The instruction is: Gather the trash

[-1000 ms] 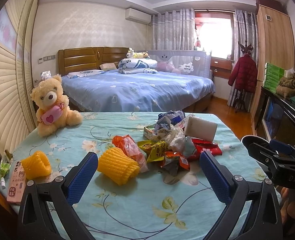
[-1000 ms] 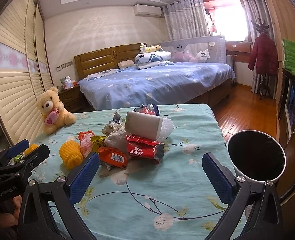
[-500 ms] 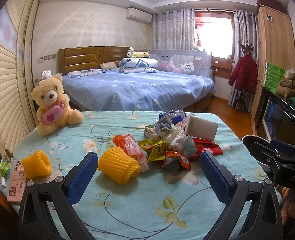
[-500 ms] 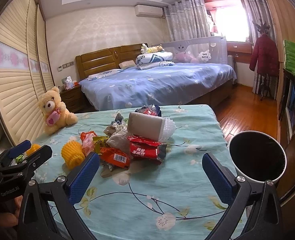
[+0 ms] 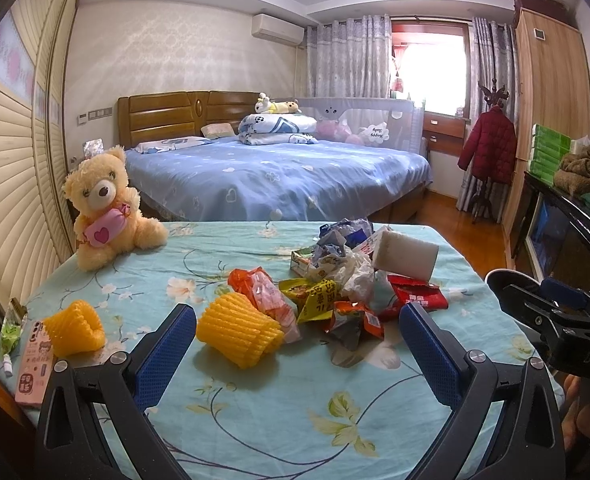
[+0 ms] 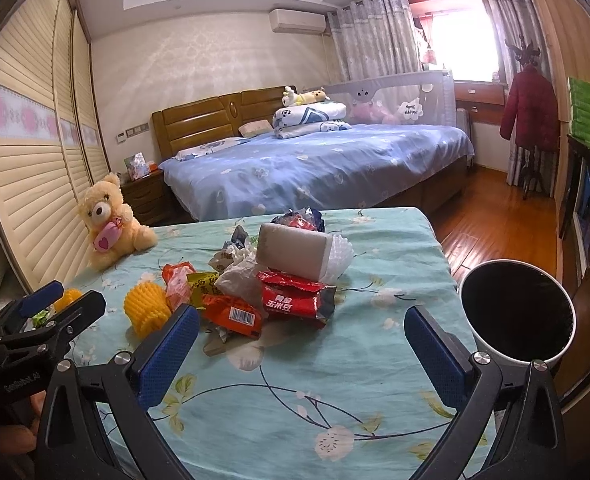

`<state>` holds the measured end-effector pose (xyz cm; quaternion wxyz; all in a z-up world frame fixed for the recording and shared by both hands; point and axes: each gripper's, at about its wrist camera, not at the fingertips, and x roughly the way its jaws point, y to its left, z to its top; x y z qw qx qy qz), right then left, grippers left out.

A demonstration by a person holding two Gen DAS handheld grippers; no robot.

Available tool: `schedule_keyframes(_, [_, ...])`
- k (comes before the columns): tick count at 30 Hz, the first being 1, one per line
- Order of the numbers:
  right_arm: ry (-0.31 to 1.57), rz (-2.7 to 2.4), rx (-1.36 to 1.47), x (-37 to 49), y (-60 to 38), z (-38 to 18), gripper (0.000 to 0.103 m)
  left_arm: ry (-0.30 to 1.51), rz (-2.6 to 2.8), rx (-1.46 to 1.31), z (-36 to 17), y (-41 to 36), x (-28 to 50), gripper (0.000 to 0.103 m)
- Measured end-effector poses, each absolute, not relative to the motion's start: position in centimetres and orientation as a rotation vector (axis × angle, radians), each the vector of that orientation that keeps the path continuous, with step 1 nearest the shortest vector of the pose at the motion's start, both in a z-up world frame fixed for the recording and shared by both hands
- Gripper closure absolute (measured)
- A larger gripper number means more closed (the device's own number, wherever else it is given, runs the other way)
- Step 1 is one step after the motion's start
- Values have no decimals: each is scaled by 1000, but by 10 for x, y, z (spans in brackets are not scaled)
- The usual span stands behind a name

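A: Left wrist view: left hand-held gripper (image 5: 295, 350) gaping, empty; wrapper pile (image 5: 347, 284) mid-tabletop (image 5: 295, 412), labels unreadable.

B: Right wrist view: right hand-held gripper (image 6: 301, 354) spread too; bin (image 6: 517, 314) partly cut off beside the tabletop edge.

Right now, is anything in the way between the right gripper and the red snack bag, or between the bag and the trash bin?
Nothing visible blocks either path. The right gripper is open, with bare tablecloth up to the red snack bag. From there, only bare cloth lies before the table edge, and the bin stands open just beyond.
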<state>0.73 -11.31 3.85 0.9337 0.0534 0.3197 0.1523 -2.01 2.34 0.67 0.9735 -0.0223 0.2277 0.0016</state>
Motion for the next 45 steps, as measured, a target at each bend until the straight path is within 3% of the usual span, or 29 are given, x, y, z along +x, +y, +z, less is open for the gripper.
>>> schedule_keyframes(25, [789, 386, 135, 28, -87, -2, 1, 570, 79, -101, -20, 63, 3, 6])
schedule_keyframes(33, [883, 452, 136, 46, -58, -26, 20, 644, 92, -128, -39, 79, 31, 10])
schedule_keyframes(45, [990, 494, 113, 83, -20, -57, 38, 723, 42, -149, -65, 89, 74, 34])
